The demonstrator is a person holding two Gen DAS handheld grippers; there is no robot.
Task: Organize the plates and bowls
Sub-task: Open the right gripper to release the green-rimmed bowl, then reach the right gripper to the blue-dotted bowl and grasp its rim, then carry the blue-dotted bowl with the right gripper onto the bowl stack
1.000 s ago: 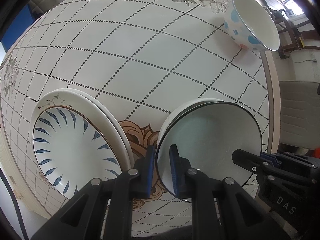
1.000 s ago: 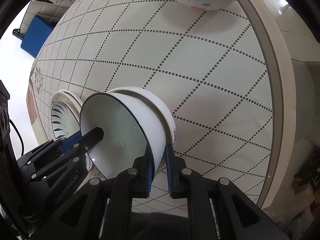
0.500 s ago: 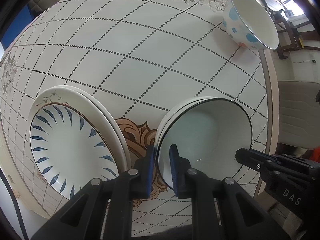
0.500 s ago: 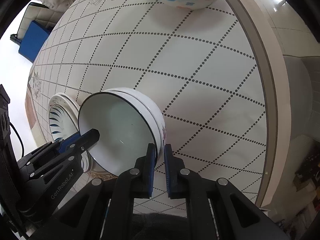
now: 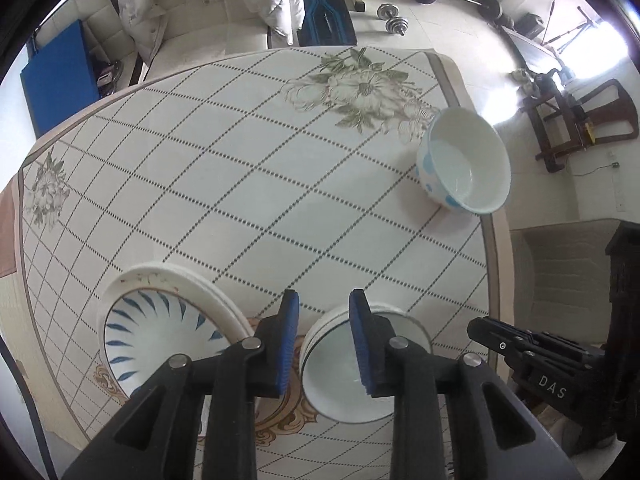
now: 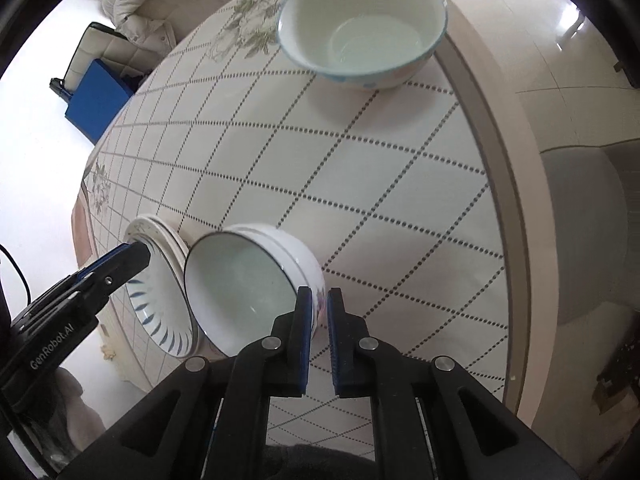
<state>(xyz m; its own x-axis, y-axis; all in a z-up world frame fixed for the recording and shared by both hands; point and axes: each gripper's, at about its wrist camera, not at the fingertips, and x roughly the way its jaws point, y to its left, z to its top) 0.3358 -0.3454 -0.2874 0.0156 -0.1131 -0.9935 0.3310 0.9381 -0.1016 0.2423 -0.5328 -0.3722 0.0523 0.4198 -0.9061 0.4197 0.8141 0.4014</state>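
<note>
A stack of white bowls with a dark rim sits on the table near its front edge; it also shows in the right wrist view. My left gripper is open above the stack's left rim, holding nothing. My right gripper hangs just above the stack's right side, its jaws a narrow gap apart and empty. A stack of plates with blue leaf marks lies left of the bowls, also visible in the right wrist view. A larger bowl with blue dots stands at the far right edge.
The table has a white cloth with a dotted diamond grid and flower prints. Its right edge runs close to both bowls. A sofa with a blue cushion and weights on the floor lie beyond the table.
Both grippers let go of the dark-rimmed bowl, which now rests nested on the stack. Both have lifted and pulled back; the left jaws opened wide.
</note>
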